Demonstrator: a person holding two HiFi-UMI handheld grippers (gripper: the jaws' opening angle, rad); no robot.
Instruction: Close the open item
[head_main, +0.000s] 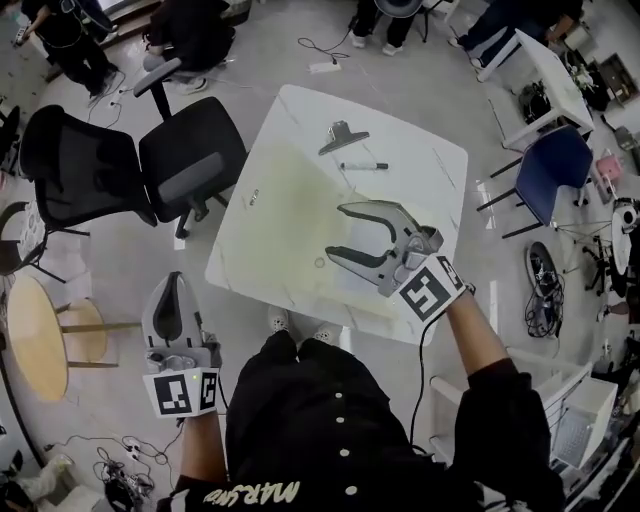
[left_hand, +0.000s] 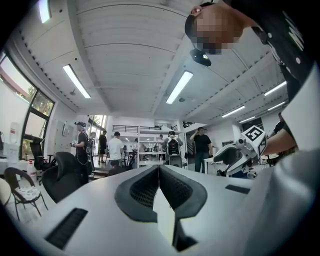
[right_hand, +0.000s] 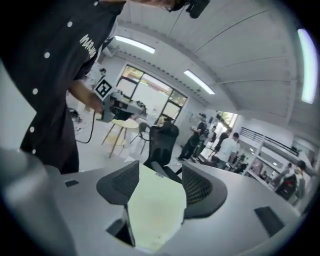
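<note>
In the head view, a white square table (head_main: 300, 200) stands with two black office chairs (head_main: 190, 150) at its left. A blue chair (head_main: 552, 165) is at its right and a round wooden table (head_main: 35, 335) at the far left. On the far part of the white table lies a grey clip-like piece (head_main: 343, 136), and just nearer than it a marker pen (head_main: 363, 165). Whether the pen is capped cannot be told. A small pale piece (head_main: 254, 197) lies near the table's left edge. The right gripper (head_main: 336, 231) hovers over the near middle of the table, pointing left with its jaws spread wide. The pen lies beyond it and apart from it, with only bare tabletop between them. The left gripper (head_main: 176, 280) is held off the table's near left corner, over the floor. Its jaws are pressed together, and it is well apart from the pen.

In the left gripper view, the jaws meet tip to tip. Past them is an open room with standing people (left_hand: 116, 149), long ceiling lights (left_hand: 179, 87) and a black office chair at the left. The right gripper shows at the right edge.

In the right gripper view, the jaws stand apart and the pale tabletop shows between them. Past the table edge are a black office chair, the round wooden table and the left gripper. The person's black shirt (right_hand: 55, 75) fills the left side.
</note>
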